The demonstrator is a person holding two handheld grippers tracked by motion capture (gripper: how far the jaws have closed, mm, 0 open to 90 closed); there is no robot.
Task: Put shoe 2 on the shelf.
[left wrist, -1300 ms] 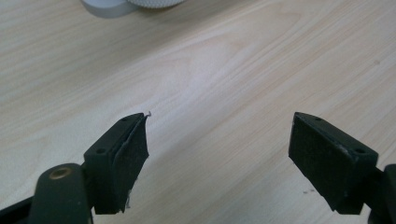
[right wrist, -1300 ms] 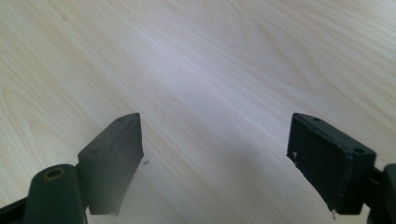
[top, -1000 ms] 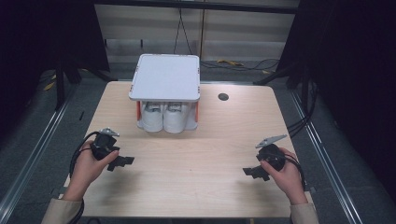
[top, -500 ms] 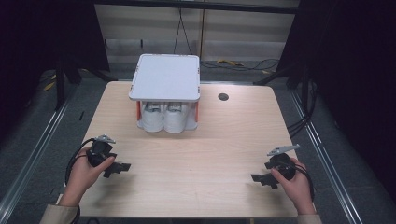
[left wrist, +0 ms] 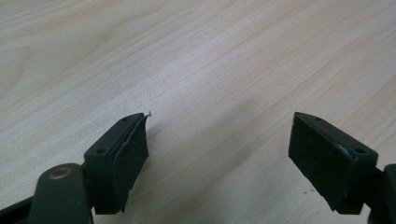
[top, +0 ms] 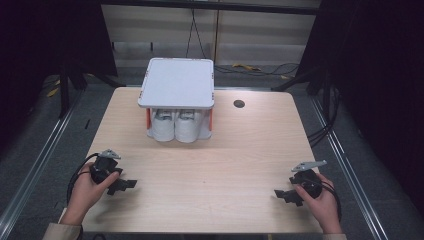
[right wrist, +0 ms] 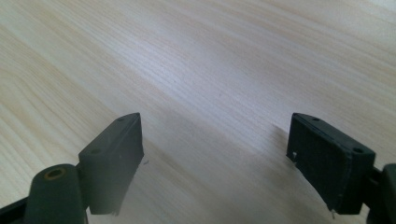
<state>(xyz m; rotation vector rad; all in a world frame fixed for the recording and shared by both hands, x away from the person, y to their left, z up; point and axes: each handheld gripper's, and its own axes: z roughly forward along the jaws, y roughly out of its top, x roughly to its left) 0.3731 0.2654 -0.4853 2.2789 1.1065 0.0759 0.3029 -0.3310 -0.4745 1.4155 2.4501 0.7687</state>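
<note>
Nothing started: left tool and right tool both wide open, empty, near tabletop edge; white rack far, untouched.

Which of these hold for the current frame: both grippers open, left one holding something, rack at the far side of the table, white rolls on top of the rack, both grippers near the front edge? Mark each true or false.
1. Both grippers are open. True: the left gripper and the right gripper each show jaws wide apart over bare wood.
2. The left gripper holds something. False: nothing sits between its jaws.
3. The rack stands at the far side of the table. True.
4. The white rolls lie on top of the rack. False: they sit under its flat top.
5. Both grippers are near the table's front edge. True.
</note>
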